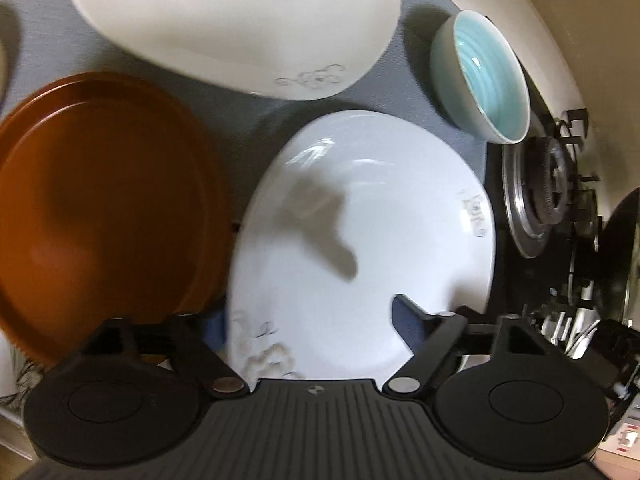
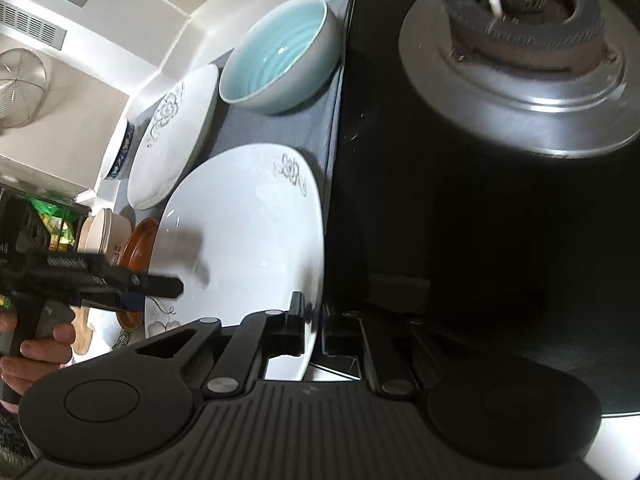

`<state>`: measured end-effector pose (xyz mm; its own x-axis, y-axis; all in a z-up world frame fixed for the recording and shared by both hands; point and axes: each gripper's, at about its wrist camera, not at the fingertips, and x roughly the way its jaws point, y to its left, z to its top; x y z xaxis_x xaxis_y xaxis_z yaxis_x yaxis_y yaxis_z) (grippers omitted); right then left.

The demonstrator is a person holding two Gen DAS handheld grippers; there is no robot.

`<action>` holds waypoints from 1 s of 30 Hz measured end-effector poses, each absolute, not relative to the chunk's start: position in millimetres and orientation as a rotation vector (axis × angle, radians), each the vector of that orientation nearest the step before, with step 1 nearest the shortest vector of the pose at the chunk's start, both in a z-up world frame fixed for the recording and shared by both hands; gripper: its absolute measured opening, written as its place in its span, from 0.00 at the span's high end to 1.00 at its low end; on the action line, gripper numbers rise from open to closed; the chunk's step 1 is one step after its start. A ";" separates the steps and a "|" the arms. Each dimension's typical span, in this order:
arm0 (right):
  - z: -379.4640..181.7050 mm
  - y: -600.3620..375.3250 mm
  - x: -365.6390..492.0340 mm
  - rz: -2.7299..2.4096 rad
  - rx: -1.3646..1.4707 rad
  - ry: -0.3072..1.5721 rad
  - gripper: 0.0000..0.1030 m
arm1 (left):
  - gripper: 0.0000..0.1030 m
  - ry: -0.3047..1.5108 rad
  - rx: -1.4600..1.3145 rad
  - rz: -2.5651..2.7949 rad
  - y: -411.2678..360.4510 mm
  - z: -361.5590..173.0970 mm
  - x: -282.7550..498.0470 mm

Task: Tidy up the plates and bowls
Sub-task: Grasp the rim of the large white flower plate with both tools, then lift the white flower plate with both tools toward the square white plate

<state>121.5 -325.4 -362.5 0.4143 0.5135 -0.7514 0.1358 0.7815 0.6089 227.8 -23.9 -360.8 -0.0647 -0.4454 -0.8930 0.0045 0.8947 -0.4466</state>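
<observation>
Surroundings: a gas burner [image 2: 532, 32] on a black glass hob [image 2: 460, 208] is seen just to the right of the grey mat [image 1: 404, 68]; a paper cup [image 2: 106, 236] and a wire strainer [image 2: 22, 80] are seen far left in the right wrist view.
Obstacles: the near plate [image 1: 360, 232] is crowded by the brown plate [image 1: 104, 208] on its left and the hob edge on its right; the far plate [image 1: 236, 20] lies just beyond it.
Near plate: white, glossy, rounded-square, with grey flower prints at the rim; it is set on the mat between the brown plate and the hob, and nothing is seen in it.
Far plate: same white floral make; nothing is seen in it.
Bowl [image 1: 484, 76]: round, pale grey outside, ribbed glossy turquoise inside; it stands near the mat's far right corner, beside the hob, and nothing is held in it.
Blue-patterned bowl [image 2: 120, 156]: seen edge-on behind the far plate; its contents cannot be told.
Brown plate: round, matt, with a raised rim; it appears stacked on another like it.
Left gripper [image 1: 308, 312]: its fingers are spread wide, one over the near plate's face, the other at its left rim; nothing is gripped.
Right gripper [image 2: 314, 320]: its fingers are set on either side of the near plate's right rim, one above the face, one outside; whether the rim is pinched cannot be told.
Hand [image 2: 32, 348]: wrapped around the left gripper's handle.
</observation>
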 end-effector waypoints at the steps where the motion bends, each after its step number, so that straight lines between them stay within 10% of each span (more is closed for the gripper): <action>1: -361.6 -325.4 120.5 0.257 0.659 1.134 0.90 | 0.27 1.597 -0.304 -0.375 -29.0 -358.2 227.9; 3: -359.0 -327.4 116.8 0.253 0.649 1.121 0.91 | 0.53 1.546 -0.134 -0.351 -37.5 -349.1 221.9; 7: -358.7 -340.0 111.2 0.281 0.710 1.104 0.94 | 0.70 1.561 -0.208 -0.352 -18.7 -351.9 219.2; 10: -363.9 -341.1 117.0 0.298 0.725 1.127 0.94 | 0.66 1.578 -0.317 -0.349 -6.2 -358.4 221.7; 15: -374.5 -342.8 126.2 0.335 0.797 1.126 0.86 | 0.21 1.565 -0.412 -0.430 -25.9 -365.5 222.4; 23: -365.3 -342.9 120.6 0.301 0.795 1.081 0.87 | 0.62 1.506 -0.165 -0.341 -66.4 -355.5 203.8; 30: -352.1 -349.0 110.2 0.268 0.775 1.049 0.87 | 0.66 1.495 -0.165 -0.355 -61.9 -342.2 197.4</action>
